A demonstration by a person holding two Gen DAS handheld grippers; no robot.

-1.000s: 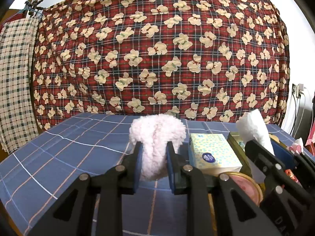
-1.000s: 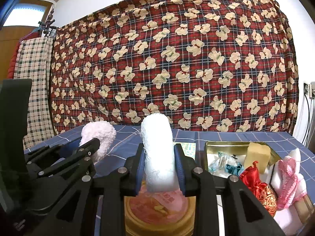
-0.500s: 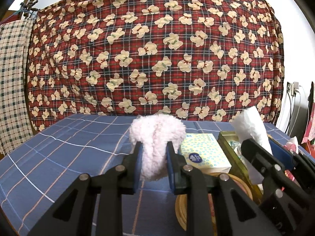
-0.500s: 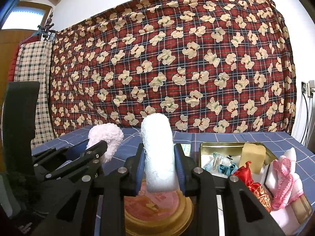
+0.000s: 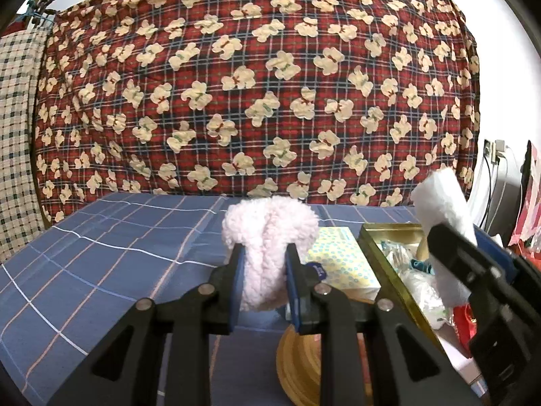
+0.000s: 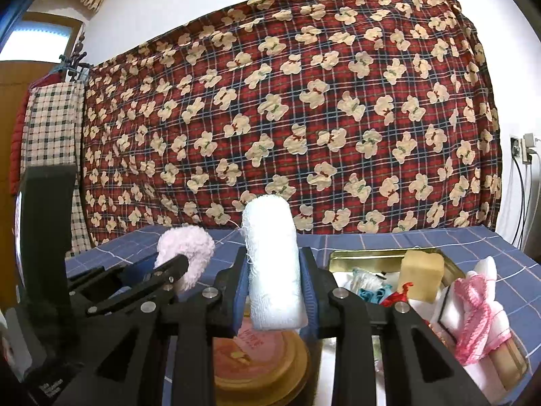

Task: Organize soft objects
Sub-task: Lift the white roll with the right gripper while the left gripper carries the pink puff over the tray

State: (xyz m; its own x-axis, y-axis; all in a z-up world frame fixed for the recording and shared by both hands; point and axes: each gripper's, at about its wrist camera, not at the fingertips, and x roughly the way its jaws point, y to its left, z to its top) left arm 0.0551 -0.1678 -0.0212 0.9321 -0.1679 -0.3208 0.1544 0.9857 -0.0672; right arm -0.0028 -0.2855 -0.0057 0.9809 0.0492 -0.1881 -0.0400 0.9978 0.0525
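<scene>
- Pink fleecy soft piece (image 5: 268, 253) sits pinched between the fingers (image 5: 235, 280) of the left gripper (image 5: 263, 284), which are closed most of the way onto it; its fluffy top bulges out above them.
- It is held up above the blue checked surface (image 5: 101, 264), off the cloth.
- White gauze roll (image 6: 274, 267) stands upright in the right gripper (image 6: 274, 291), whose fingers (image 6: 309, 291) press in on its two sides.
- Both grippers sit side by side: the right wrist view shows the pink piece (image 6: 187, 257) to the left of the roll, and the left wrist view shows the roll (image 5: 443, 223) tilted at right.
- Below the grippers lies a round golden tin (image 6: 267, 368) with a pinkish lid.
- To the right is an open gold-rimmed tray (image 6: 372, 255) holding a tan block (image 6: 421, 275), a red tasselled item (image 6: 397, 297), pink yarn (image 6: 473, 318) on white cloth, and small teal bits that are hard to make out.
- A yellow dotted tissue pack (image 5: 341, 264) lies on the surface beside the tray.
- A red plaid bear-print cloth (image 5: 257, 94) hangs behind.
</scene>
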